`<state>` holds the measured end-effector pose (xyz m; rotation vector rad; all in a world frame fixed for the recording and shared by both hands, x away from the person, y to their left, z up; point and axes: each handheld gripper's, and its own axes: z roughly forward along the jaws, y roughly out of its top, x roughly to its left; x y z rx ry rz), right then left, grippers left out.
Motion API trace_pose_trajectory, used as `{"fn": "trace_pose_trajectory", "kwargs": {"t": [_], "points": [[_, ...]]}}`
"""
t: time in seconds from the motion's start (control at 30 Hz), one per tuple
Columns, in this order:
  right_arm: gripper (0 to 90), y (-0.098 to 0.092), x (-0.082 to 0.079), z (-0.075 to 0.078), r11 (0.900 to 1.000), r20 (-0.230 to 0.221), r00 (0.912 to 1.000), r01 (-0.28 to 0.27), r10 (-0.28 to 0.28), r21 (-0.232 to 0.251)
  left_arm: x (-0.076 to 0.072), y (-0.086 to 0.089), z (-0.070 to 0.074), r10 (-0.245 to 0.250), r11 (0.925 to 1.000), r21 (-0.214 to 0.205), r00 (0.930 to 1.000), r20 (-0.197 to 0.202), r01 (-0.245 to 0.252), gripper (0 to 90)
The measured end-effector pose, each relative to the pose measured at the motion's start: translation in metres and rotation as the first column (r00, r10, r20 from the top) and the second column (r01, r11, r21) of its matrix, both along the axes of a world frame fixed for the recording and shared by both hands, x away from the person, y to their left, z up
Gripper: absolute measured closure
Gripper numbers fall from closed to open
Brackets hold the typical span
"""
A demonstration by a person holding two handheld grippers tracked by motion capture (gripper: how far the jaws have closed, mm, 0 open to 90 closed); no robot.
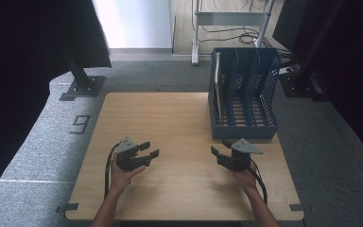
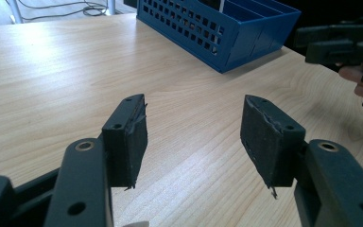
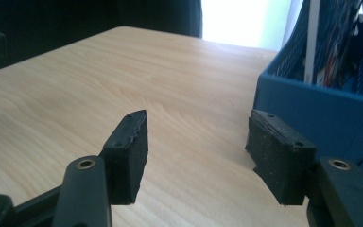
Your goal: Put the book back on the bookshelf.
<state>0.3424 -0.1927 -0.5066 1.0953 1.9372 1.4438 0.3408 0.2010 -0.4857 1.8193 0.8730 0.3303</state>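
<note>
Right gripper [image 1: 220,147] open, empty, just short of the blue file rack [image 1: 244,94] at the tabletop's [image 1: 160,123] far right corner. Left gripper [image 1: 150,149] open, empty, near the left edge. Likely approach step; next: close in on the rack's front wall.

I am reading one mark here: a dark digit on the grey floor [image 1: 38,137] left of the table [image 1: 170,113] in the high view, a figure [image 1: 80,124] made of straight taped strokes. From my side it is looking like a 9; seen from the far side it could be a 6, and I am not telling which is meant. I am finding no lettering, brand or label on the blue file rack [image 1: 243,130], the tabletop or either tool that I can read
</note>
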Motion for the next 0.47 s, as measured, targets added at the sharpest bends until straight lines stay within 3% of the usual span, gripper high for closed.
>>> {"fn": "trace_pose_trajectory", "kwargs": {"t": [0.17, 0.47], "points": [[38.1, 0.002, -0.001, -0.01, 0.9999, -0.036, 0.9993, -0.005, 0.004, -0.014, 0.001, 0.001, -0.001, 0.002, 1.0, -0.001, 1.0, -0.003, -0.002, 41.8], [36.4, 0.001, -0.003, -0.013, 0.9997, -0.037, 0.9993, 0.001, -0.002, -0.025, 0.001, 0.001, -0.001, 0.001, 1.0, 0.002, 1.0, -0.007, -0.001, 41.5]]}}
